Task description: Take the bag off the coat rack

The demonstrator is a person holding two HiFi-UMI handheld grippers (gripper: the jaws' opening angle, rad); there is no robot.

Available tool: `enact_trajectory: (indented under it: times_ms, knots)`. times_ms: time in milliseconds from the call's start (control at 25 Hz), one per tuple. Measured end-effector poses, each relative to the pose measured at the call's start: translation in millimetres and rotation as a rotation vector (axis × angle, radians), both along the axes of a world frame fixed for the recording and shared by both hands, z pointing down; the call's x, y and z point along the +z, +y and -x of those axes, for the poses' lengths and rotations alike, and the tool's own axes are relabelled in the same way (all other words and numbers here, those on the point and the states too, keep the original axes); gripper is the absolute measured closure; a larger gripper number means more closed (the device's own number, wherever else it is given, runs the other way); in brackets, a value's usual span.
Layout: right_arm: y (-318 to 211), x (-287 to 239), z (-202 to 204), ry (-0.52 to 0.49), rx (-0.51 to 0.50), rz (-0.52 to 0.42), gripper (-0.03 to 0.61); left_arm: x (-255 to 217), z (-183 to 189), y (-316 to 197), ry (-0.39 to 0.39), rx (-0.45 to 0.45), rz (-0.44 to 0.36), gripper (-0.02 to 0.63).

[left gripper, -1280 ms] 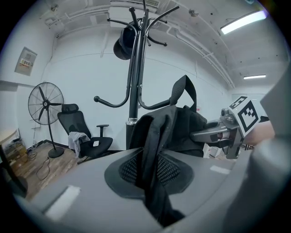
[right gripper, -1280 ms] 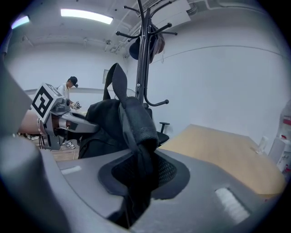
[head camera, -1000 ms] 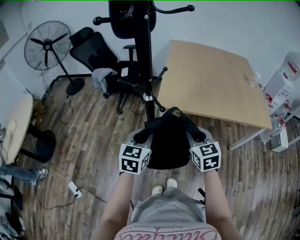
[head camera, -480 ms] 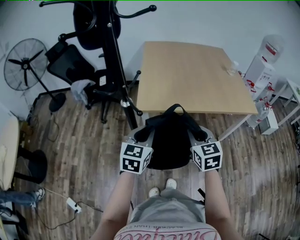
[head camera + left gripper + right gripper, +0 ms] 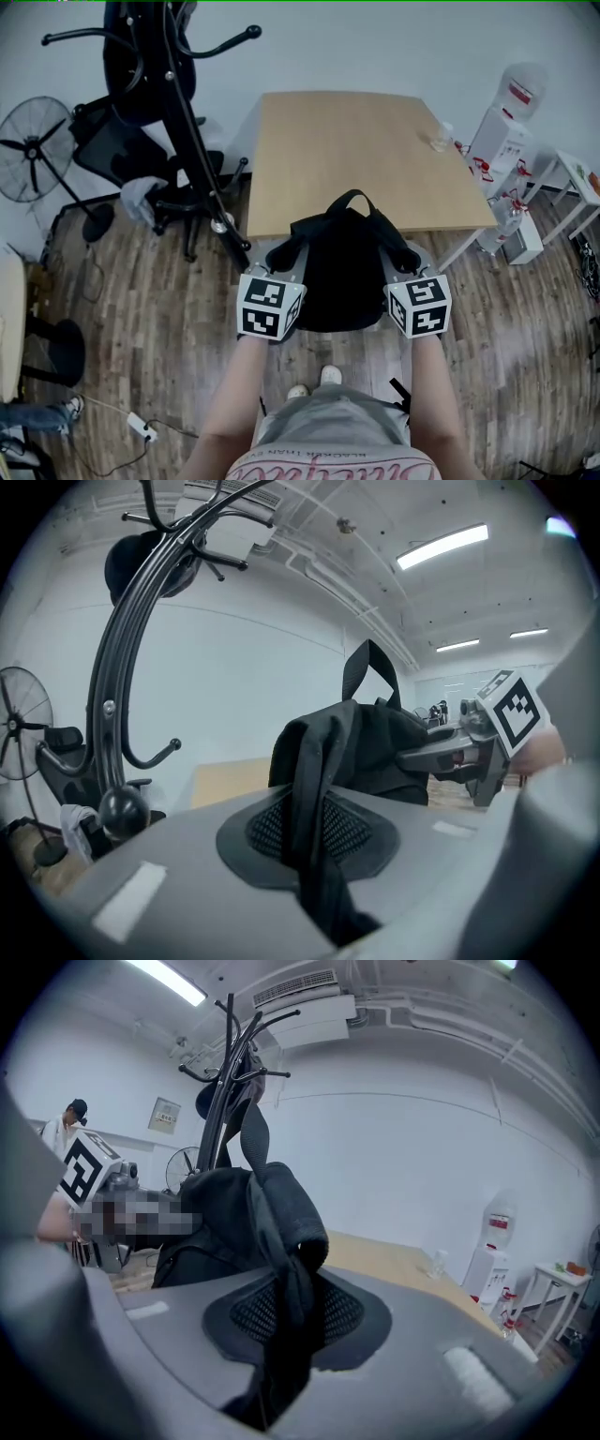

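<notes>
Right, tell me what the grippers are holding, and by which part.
Both hold the black bag: the left gripper is shut on one strap, the right gripper on the other strap.

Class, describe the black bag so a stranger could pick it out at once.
Find the light wooden table; at its near edge are the left gripper and right gripper, each shut on a strap. Between them is the bag: soft, black, loop handle on top, held free, unlike the dark item hanging on the coat rack.
</notes>
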State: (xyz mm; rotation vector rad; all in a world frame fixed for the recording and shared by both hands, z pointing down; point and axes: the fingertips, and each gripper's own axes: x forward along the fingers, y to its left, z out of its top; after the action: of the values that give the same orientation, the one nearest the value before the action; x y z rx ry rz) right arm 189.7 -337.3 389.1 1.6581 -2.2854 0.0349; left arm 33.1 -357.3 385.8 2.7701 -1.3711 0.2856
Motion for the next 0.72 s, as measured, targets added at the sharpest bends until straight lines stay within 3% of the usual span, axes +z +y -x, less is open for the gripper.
enact_trajectory:
  times_ms: [280, 720]
  knots:
    - [-15.1, -38.1, -21.5, 0.008, 0.013, -0.065, 0.515, -40.5, -21.4, -19.8, -0.003, 0.008, -0.081, 0.549]
    - [-34.2, -86.3, -26.0, 0.023, 0.001, -0.16, 0.515, -91.7, -26.1, -38.3, 0.011, -0.007, -0.186, 0.549]
